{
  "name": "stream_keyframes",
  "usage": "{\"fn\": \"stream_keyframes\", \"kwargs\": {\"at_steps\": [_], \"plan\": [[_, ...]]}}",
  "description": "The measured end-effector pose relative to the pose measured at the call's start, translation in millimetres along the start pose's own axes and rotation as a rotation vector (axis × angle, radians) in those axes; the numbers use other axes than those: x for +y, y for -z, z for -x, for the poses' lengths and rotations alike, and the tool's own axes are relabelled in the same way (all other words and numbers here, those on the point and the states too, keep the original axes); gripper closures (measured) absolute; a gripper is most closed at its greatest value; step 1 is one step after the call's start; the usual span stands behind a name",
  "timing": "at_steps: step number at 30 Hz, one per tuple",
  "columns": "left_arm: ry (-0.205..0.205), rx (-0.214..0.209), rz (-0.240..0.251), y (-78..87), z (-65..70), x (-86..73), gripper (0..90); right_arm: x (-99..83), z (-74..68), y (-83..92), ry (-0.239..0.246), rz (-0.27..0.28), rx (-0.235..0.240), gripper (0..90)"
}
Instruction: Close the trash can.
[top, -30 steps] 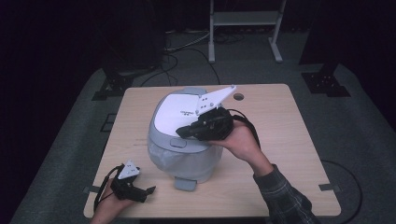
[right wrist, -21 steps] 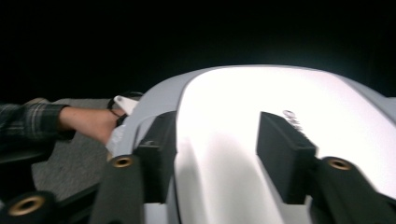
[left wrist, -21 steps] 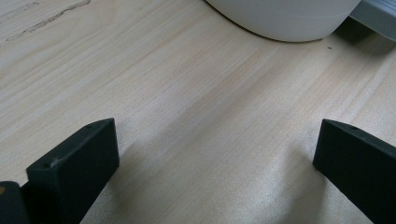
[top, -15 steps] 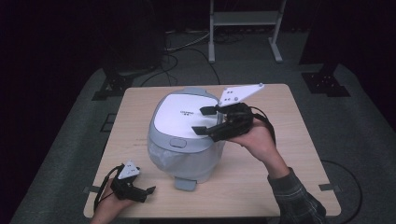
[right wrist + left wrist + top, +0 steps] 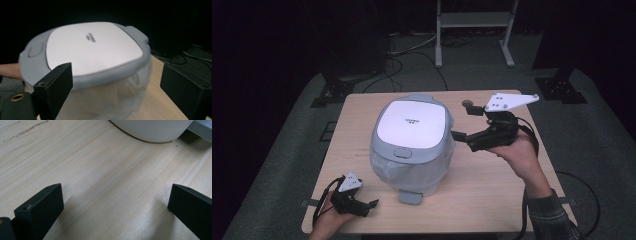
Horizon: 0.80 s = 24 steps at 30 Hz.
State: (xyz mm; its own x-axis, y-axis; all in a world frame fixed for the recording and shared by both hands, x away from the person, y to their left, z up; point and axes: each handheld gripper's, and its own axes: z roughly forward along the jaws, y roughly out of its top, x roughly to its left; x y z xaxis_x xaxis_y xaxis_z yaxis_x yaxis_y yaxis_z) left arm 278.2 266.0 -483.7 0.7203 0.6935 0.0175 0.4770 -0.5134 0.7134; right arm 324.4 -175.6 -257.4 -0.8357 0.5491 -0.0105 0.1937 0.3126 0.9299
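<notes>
My right gripper (image 5: 458, 136) has its fingers (image 5: 53, 85) spread wide and released; they have just been opening, and nothing is between them. They point at the side of the rice cooker (image 5: 412, 142) and stand just beside its wall, not touching it. In the right gripper view the cooker's grey lid rim is in front of the two black fingers with free air around them.

My left gripper (image 5: 371, 205) lies low on the tabletop (image 5: 492, 185) near the front left corner. Its fingers (image 5: 41, 206) are also wide apart and hold nothing; between them I see bare wood, and the white base of the cooker is a bit farther ahead.

The rice cooker stands upright in the middle of the tabletop, lid closed, with a thin plastic wrap around the body. Its long axis goes from the back edge toward my side; the lid button (image 5: 402, 153) and the small grey tab (image 5: 410, 196) at the bottom face me.

There is open wood on the right of the cooker, where my right hand (image 5: 519, 152) is, and a narrower strip on the left. My left hand is close to the front edge.
</notes>
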Motion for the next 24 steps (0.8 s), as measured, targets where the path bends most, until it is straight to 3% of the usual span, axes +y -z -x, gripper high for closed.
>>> {"fn": "stream_keyframes", "kwargs": {"at_steps": [13, 24], "plan": [[0.0, 0.0, -0.002, 0.1, 0.0, 0.1, 0.0, -54.9, 17.1, 18.3, -0.06, -0.031, -0.127, 7.5], [0.0, 0.0, -0.002, 0.2, 0.0, 0.1, 0.0, -104.2, 26.1, 22.8, -0.093, -0.108, -0.201, 7.5]]}}
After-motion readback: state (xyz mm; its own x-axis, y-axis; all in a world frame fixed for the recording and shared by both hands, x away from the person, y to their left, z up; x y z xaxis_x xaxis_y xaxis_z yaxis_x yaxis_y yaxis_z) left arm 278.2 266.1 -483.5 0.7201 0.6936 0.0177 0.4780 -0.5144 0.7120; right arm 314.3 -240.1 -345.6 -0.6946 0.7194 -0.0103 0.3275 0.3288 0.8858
